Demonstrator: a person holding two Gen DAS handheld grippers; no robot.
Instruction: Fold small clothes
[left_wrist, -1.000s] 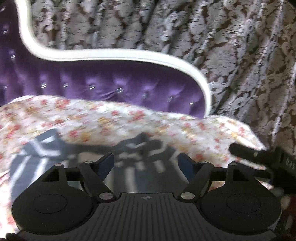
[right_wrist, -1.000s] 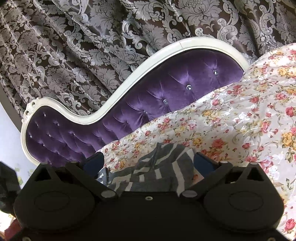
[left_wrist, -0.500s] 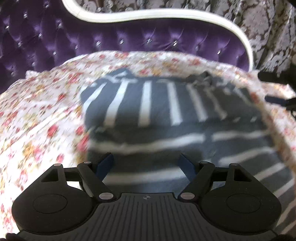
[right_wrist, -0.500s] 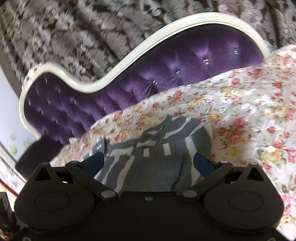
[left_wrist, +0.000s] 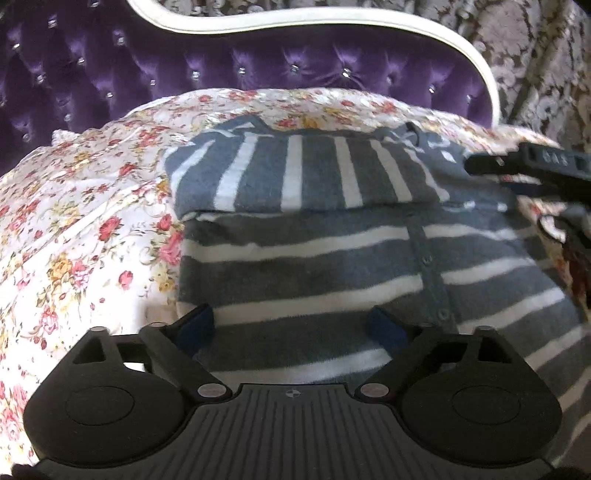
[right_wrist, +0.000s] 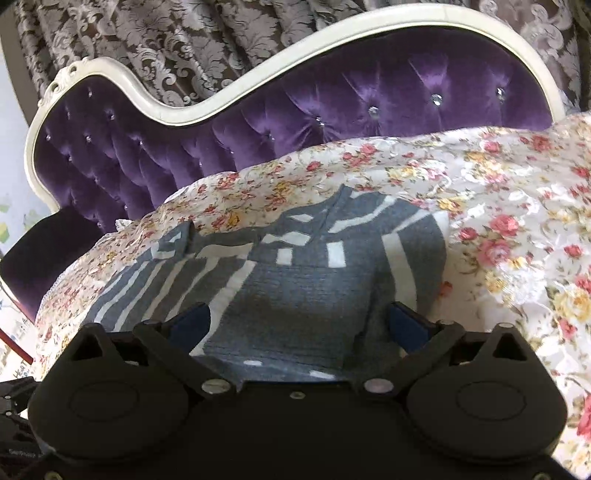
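Observation:
A small grey cardigan with white stripes (left_wrist: 332, 254) lies flat on the floral sheet (left_wrist: 81, 236), one sleeve folded across its upper part. My left gripper (left_wrist: 291, 328) is open and empty, hovering just above the cardigan's lower part. My right gripper (right_wrist: 301, 321) is open and empty above the cardigan's shoulder area (right_wrist: 306, 280). The right gripper also shows as a dark shape at the right edge of the left wrist view (left_wrist: 532, 162).
A purple tufted headboard (left_wrist: 258, 70) with a white curved frame (right_wrist: 207, 107) stands behind the bed. Grey damask curtains (right_wrist: 177, 40) hang behind it. Floral sheet (right_wrist: 517, 229) spreads to the right of the cardigan.
Both grippers tilted down and came closer to the cardigan. It now fills much more of both views. Both stayed open.

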